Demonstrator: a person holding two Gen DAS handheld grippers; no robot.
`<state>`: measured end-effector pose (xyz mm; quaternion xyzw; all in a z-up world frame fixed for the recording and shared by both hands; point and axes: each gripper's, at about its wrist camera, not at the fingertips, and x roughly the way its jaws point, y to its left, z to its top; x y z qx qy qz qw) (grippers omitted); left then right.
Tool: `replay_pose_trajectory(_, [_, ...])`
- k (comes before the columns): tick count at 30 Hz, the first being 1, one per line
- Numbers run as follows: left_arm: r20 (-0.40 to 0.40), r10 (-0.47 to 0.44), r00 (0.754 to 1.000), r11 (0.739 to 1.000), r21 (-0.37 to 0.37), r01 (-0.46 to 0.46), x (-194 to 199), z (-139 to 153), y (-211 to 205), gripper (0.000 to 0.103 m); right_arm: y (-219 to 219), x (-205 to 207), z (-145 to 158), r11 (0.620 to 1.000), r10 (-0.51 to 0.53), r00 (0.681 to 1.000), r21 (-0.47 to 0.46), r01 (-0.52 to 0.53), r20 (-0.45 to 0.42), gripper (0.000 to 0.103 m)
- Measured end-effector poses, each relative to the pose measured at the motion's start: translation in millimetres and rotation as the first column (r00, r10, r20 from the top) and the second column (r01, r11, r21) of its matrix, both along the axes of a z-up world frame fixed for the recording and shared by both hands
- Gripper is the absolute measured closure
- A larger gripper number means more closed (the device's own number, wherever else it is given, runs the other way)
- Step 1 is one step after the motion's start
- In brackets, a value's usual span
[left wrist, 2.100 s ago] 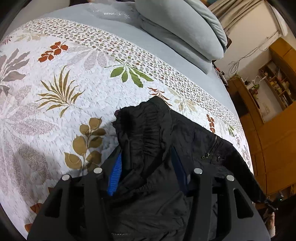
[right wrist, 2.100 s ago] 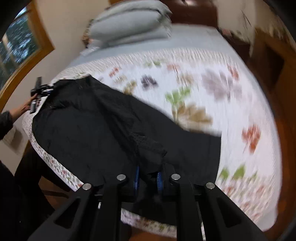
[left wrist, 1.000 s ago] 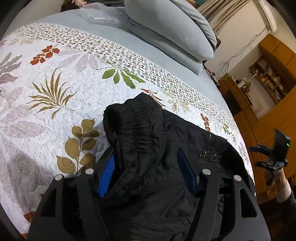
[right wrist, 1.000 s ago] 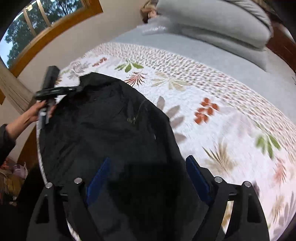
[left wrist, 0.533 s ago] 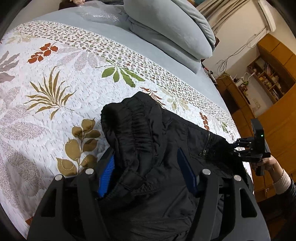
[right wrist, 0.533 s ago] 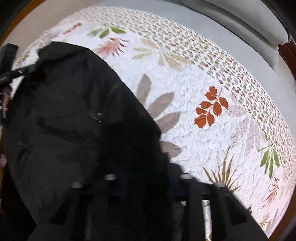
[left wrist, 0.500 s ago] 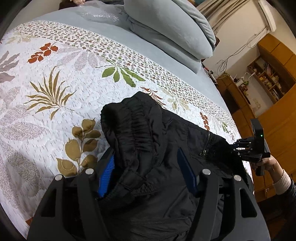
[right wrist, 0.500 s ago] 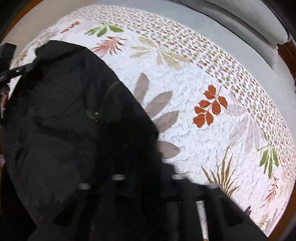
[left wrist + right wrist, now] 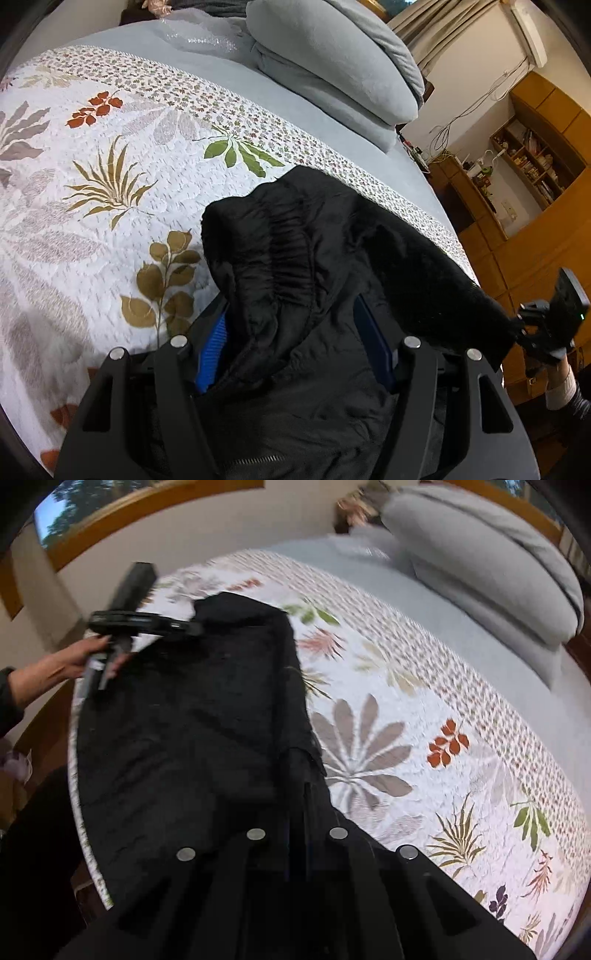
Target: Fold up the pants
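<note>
Black pants [image 9: 295, 240] lie on the leaf-print quilt near the bed's edge. My left gripper [image 9: 291, 325] has its blue pads [image 9: 212, 343] on both sides of the bunched elastic waistband, pressing on it. From the right wrist view the left gripper [image 9: 192, 627] sits at the far corner of the pants [image 9: 184, 738], held by a hand [image 9: 74, 661]. My right gripper [image 9: 301, 760] is shut on the near edge of the pants. A ridge of fabric rises from the waistband to the right gripper [image 9: 521, 325] at the far right of the left wrist view.
The quilt [image 9: 92, 221] covers most of the bed. Grey pillows [image 9: 332, 66] and crinkled plastic wrap [image 9: 207, 37] lie at its head. Wooden shelves [image 9: 535, 155] stand beyond the bed. A window [image 9: 110, 506] is behind the left hand.
My right gripper went from open over the pants to shut on their edge, then drew back, lifting a fold of fabric. The left gripper and the waistband stayed where they were.
</note>
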<state>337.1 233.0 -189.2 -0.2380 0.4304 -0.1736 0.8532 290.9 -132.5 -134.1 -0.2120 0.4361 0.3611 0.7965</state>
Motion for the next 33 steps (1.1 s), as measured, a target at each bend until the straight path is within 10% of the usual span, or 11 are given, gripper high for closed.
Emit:
replay_pose_trajectory(13, [-0.053, 0.029, 0.998, 0.999, 0.034, -0.027, -134, 44, 26, 0.026, 37, -141, -37, 0.975, 0.221, 0.975, -0.039, -0.220, 0.035, 0.096])
replay_pose_trajectory(25, [-0.064, -0.036, 0.997, 0.961, -0.275, 0.017, -203, 31, -77, 0.013, 40, -153, -59, 0.975, 0.211, 0.978, -0.068, -0.211, -0.003, 0.096])
replay_pose_trajectory(33, [-0.026, 0.049, 0.998, 0.993, -0.107, -0.052, -180, 39, -114, 0.012, 40, -171, -62, 0.978, 0.201, 0.979, -0.055, -0.202, -0.013, 0.096])
